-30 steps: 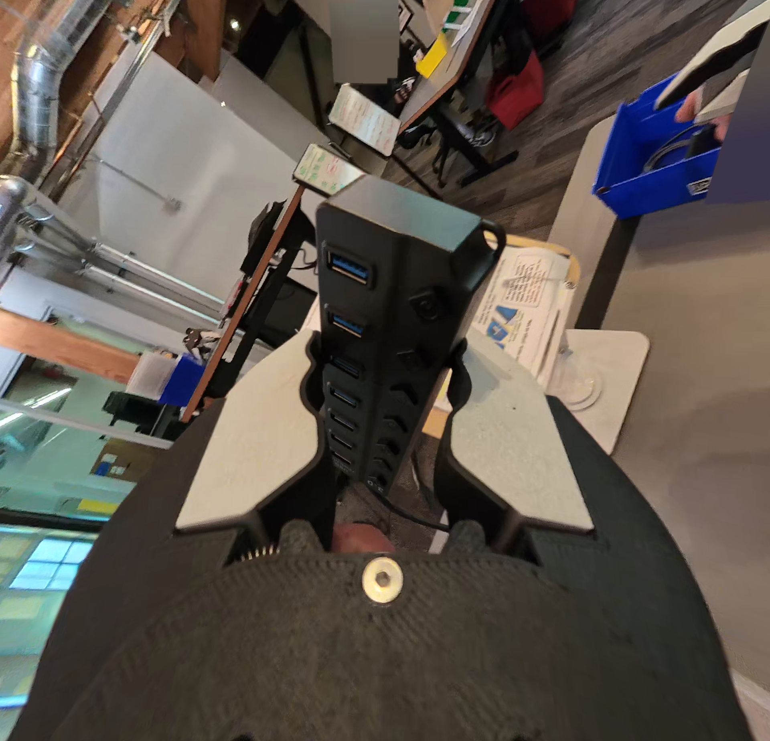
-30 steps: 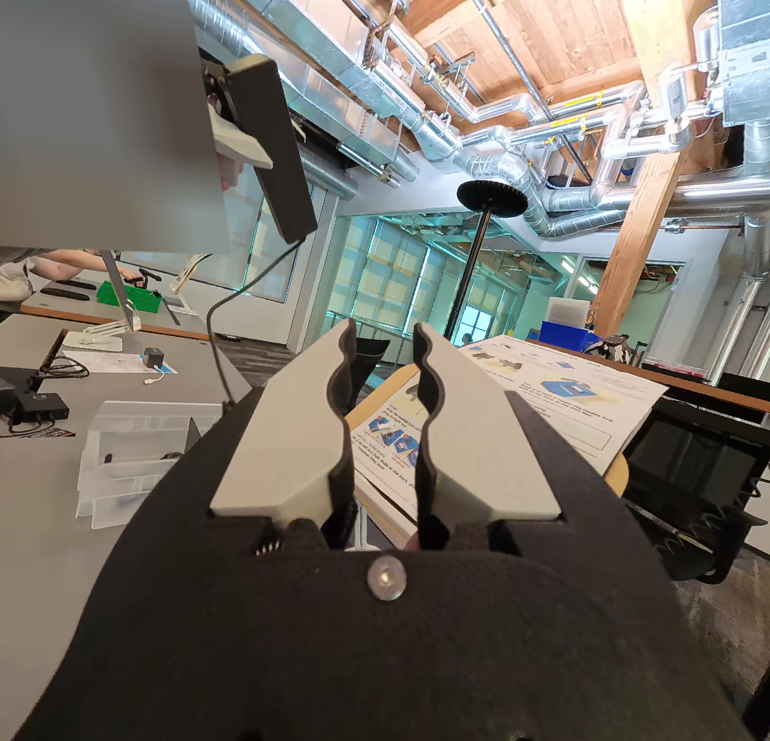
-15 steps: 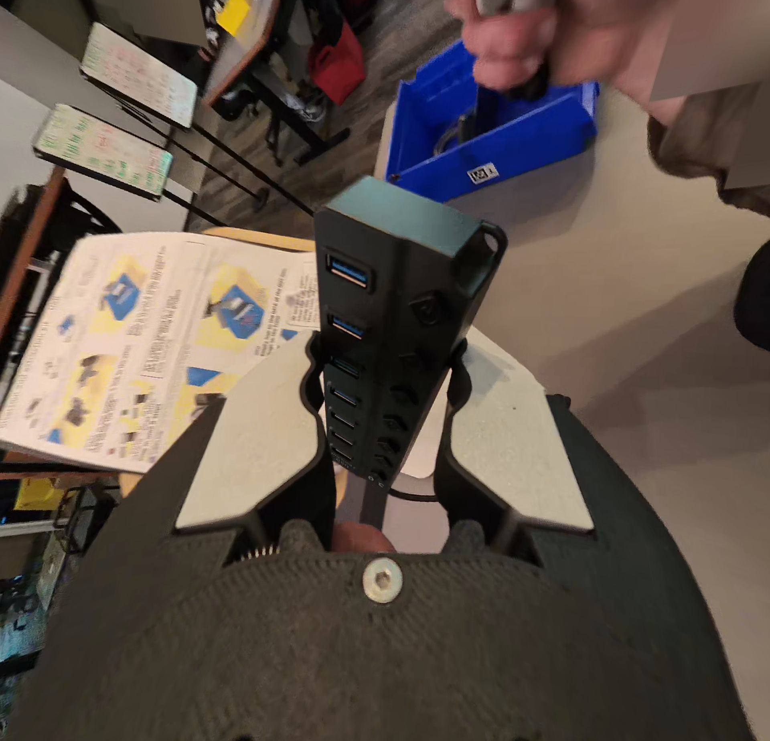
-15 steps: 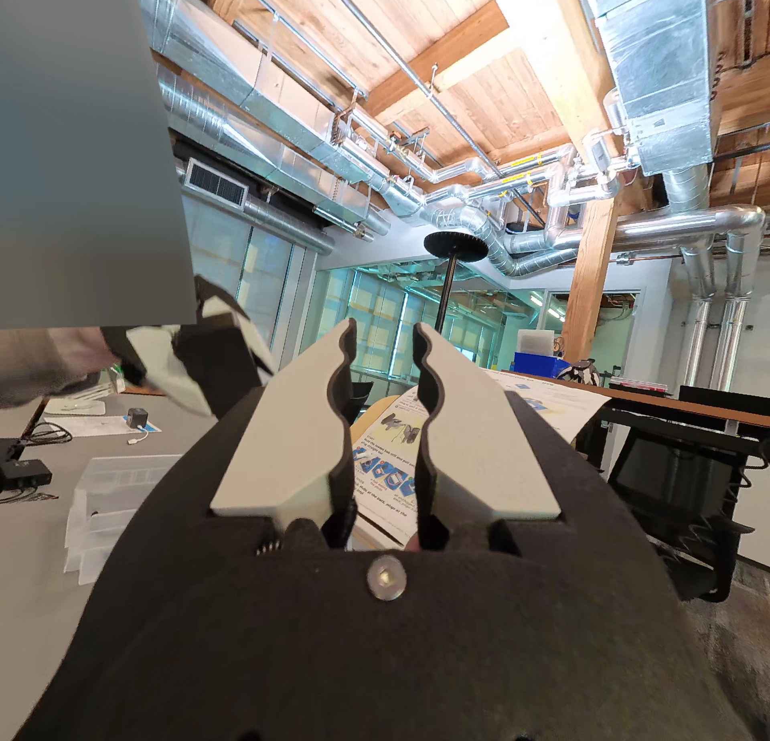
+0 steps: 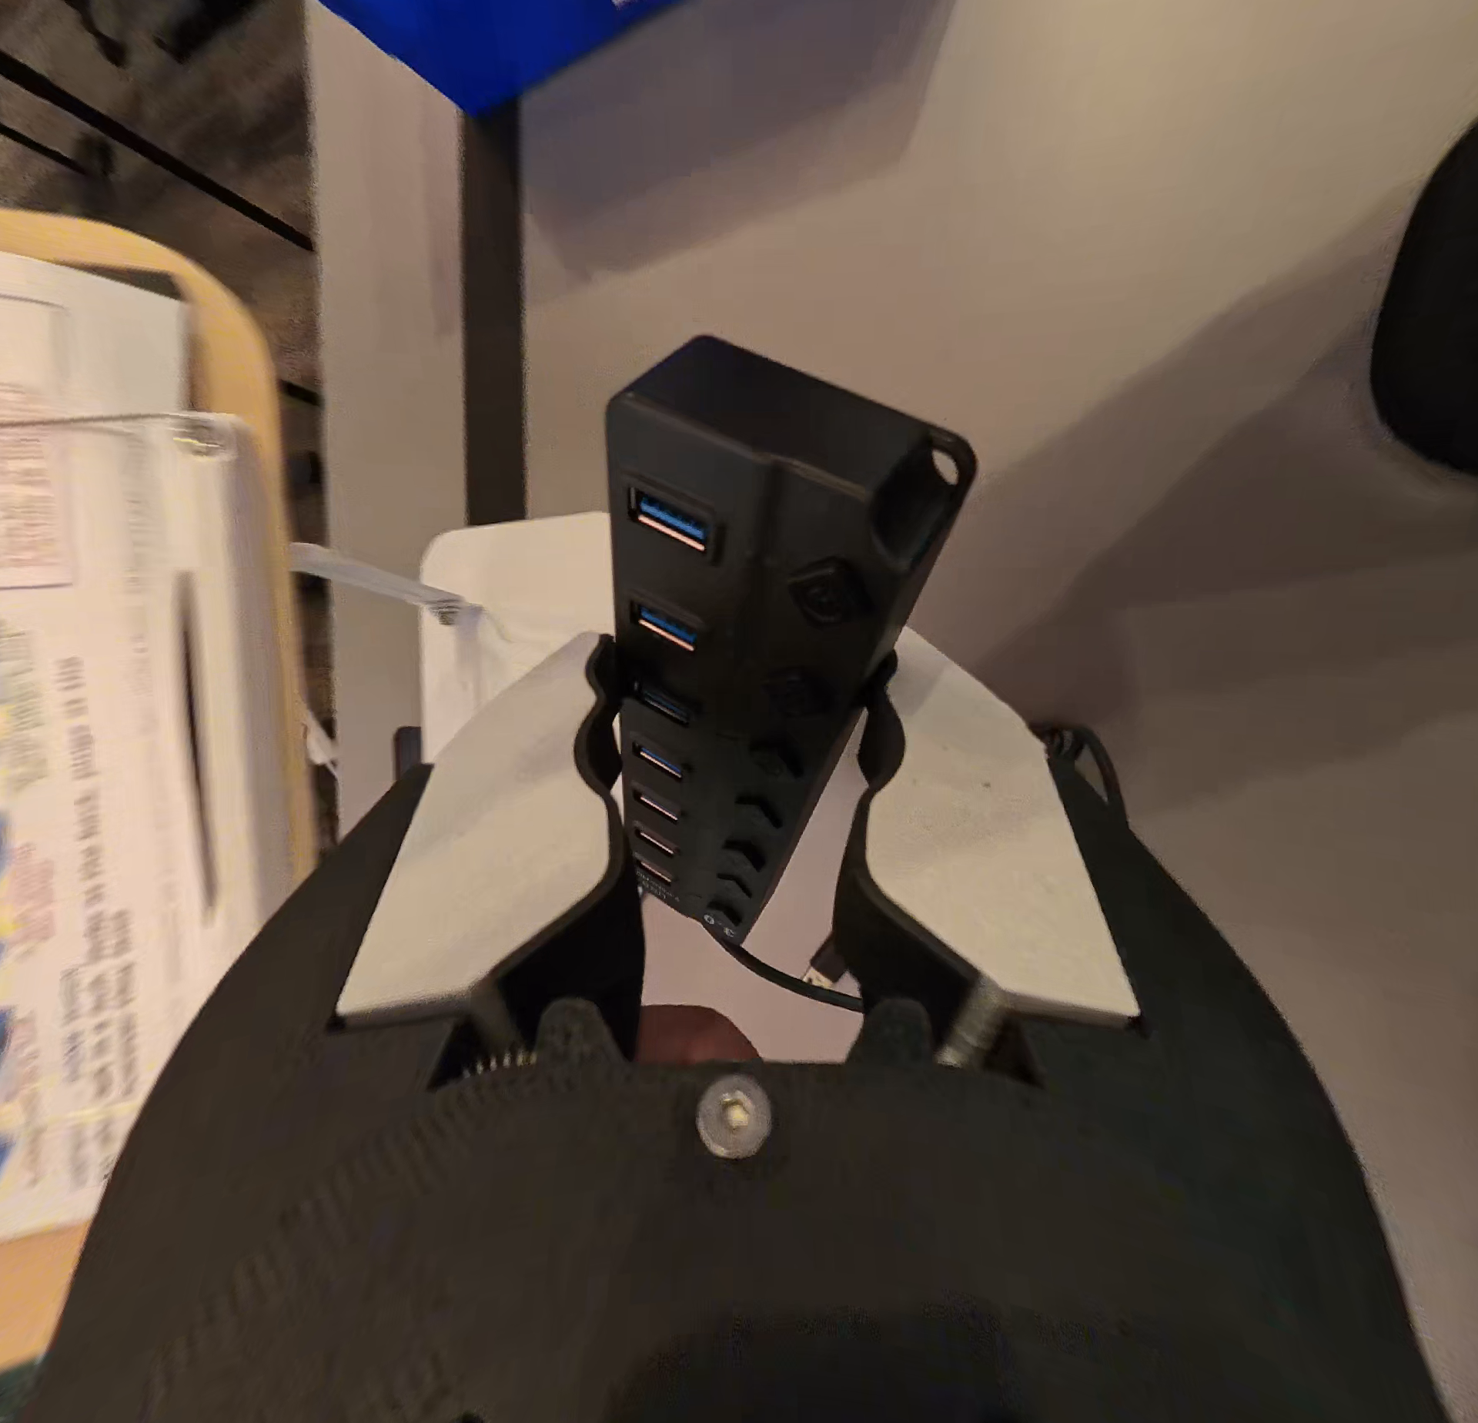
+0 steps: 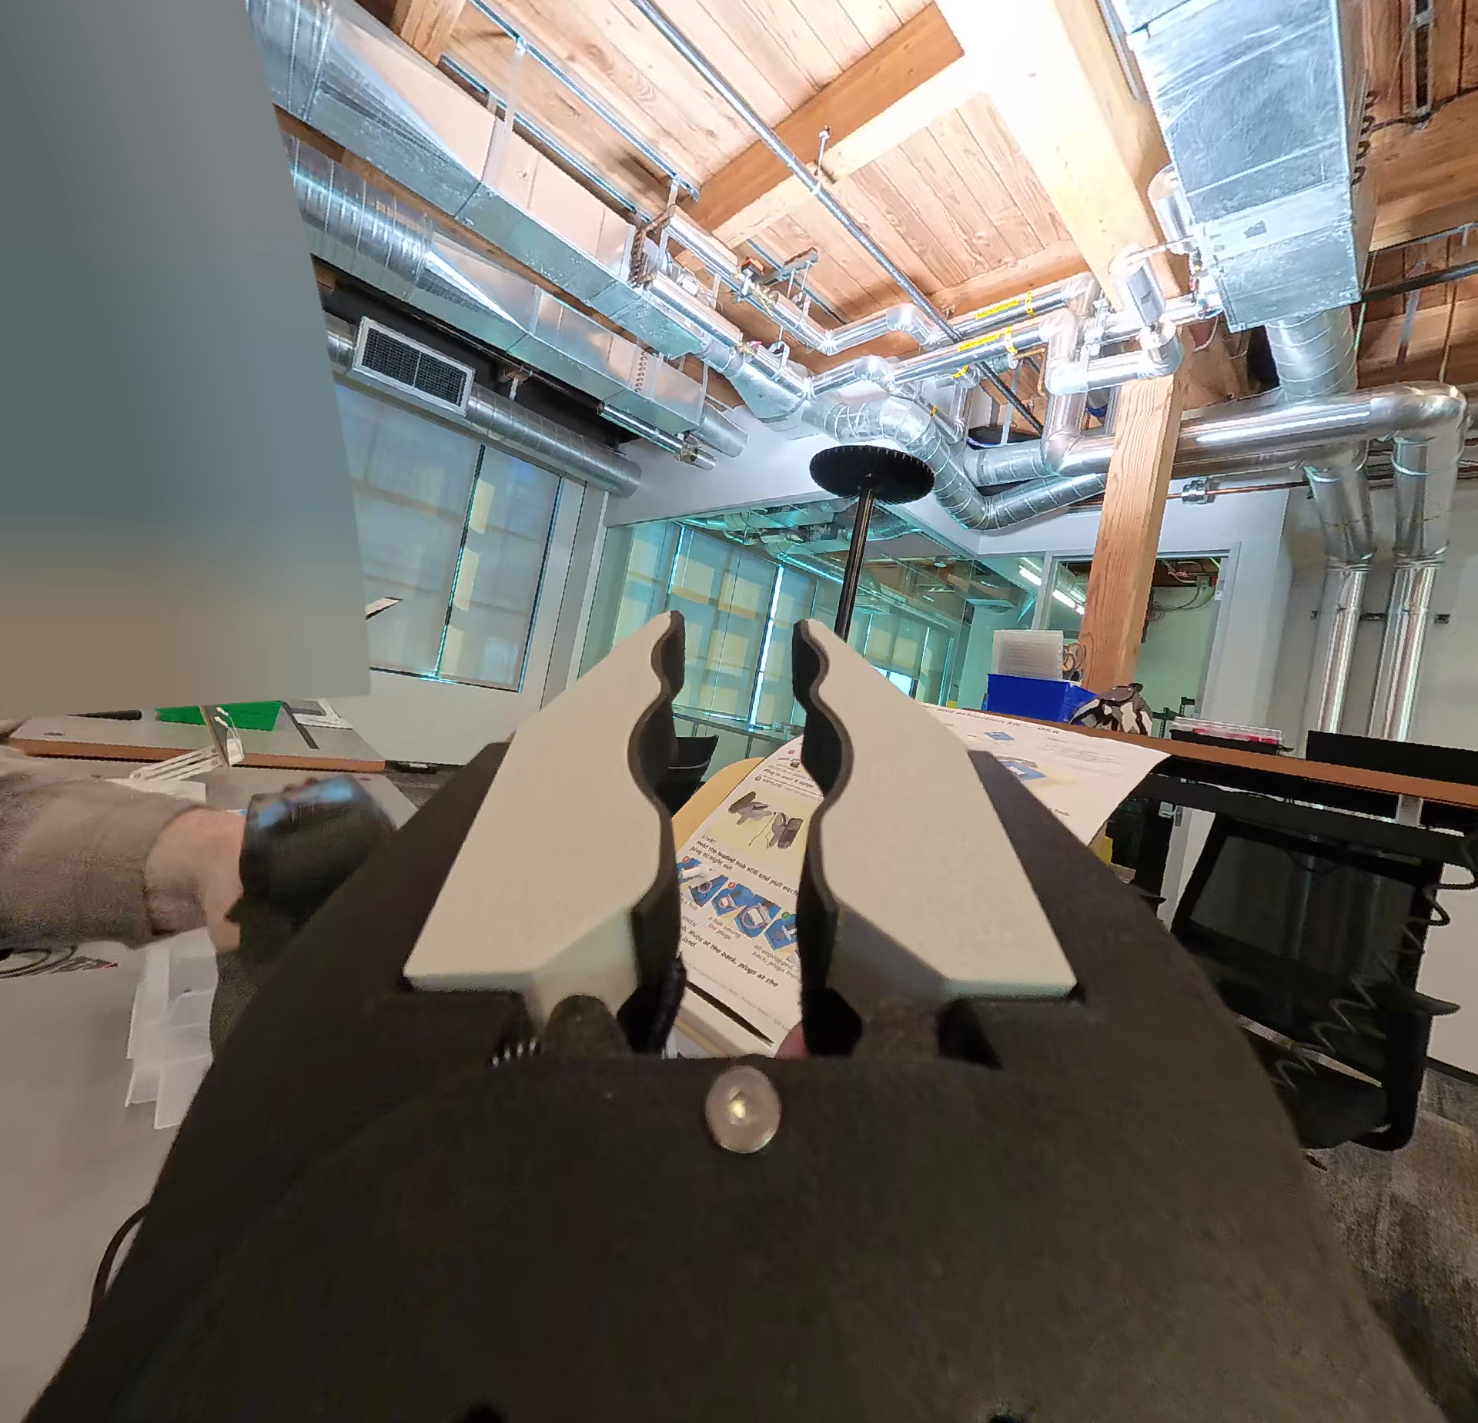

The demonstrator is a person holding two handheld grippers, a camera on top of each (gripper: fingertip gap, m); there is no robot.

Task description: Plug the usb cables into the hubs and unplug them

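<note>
Hub [image 5: 768, 624], black, clamped upright at centre frame by the left gripper [image 5: 740, 712] with all visible ports apparently empty; the right gripper [image 6: 740, 752], slightly parted, carries nothing, so plugging appears unstarted; blue bin [image 5: 512, 16] at 11 o'clock.

Left gripper [image 5: 740, 688]: jaws clamped on something, pointing down.
Right gripper [image 6: 740, 664]: jaws slightly apart, empty, pointing upward.
</note>
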